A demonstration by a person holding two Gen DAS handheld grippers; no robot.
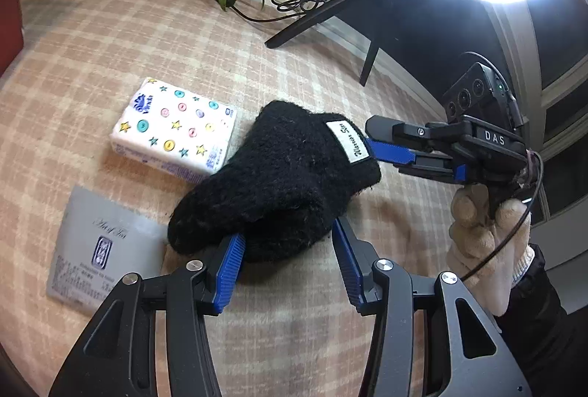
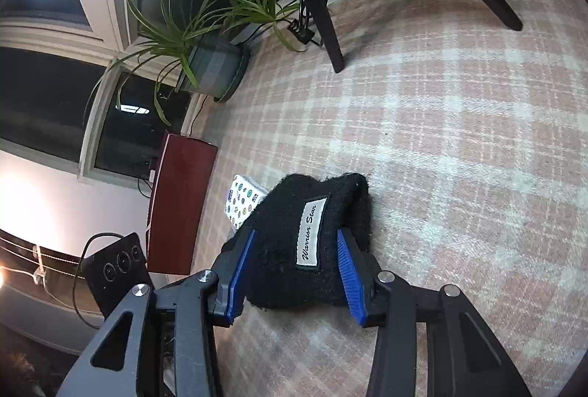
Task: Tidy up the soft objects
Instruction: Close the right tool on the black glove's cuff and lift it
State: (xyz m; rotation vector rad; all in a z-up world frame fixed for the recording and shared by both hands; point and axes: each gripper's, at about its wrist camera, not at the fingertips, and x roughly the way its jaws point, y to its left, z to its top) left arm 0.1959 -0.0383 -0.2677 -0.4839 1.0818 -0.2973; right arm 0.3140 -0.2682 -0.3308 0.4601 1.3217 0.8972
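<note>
A black knit hat (image 1: 279, 176) with a white "Warrior Star" label lies on the checked carpet (image 1: 147, 29). My left gripper (image 1: 287, 231) stands open over the hat's near end, which lies between its blue pads; only the left pad seems to touch it. My right gripper (image 1: 375, 147), held in a gloved hand (image 1: 485, 242), comes in from the right at the cuff. In the right wrist view the hat (image 2: 286, 250) fills the gap of the right gripper (image 2: 296, 233), and both blue pads press on its sides beside the label.
A tissue pack (image 1: 176, 129) printed with stars and buttons lies just left of the hat, and a flat grey packet (image 1: 103, 250) nearer me. A potted plant (image 2: 217, 70), black stand legs (image 2: 323, 22), cables and a dark red box (image 2: 180, 202) border the carpet.
</note>
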